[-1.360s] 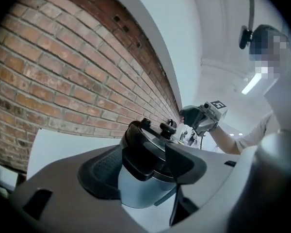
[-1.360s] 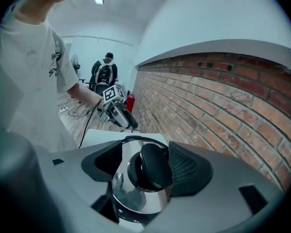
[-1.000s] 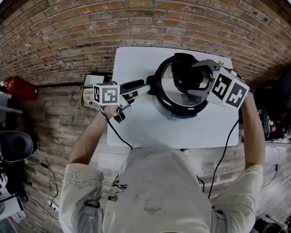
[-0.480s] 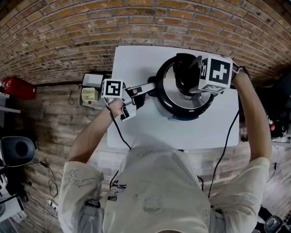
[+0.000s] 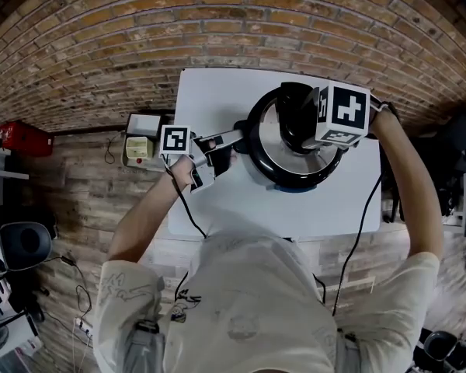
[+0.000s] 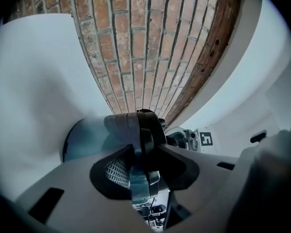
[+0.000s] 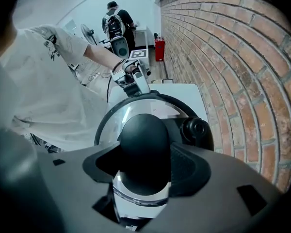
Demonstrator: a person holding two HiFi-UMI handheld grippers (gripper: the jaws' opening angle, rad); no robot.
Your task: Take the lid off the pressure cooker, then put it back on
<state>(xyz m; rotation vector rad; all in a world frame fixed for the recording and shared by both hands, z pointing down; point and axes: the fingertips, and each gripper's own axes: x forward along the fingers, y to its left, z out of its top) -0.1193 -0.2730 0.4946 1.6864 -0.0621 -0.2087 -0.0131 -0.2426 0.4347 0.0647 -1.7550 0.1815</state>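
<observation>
We judged the lid (image 5: 273,142) of the pressure cooker (image 5: 295,179) to be heavy, rigid steel. Its polished dome looked smooth and slippery, so the one sound hold was the black knob (image 7: 144,144) at the lid's middle. The body would likely want steadying by the long side handle (image 5: 227,139) that stuck out from the cooker's left flank.

The cooker stood on the white table (image 5: 217,99) with its lid seated on it. The right gripper (image 7: 144,171) pointed steeply down over the cooker. Its fingers (image 7: 186,169) were clenched on the knob, one pad against each flank, and the knob's rounded top bulged out beyond them.

The left gripper (image 6: 144,168) lay roughly level beside the cooker. Its fingers had just been closing, and they pinched the side handle between their pads.
</observation>
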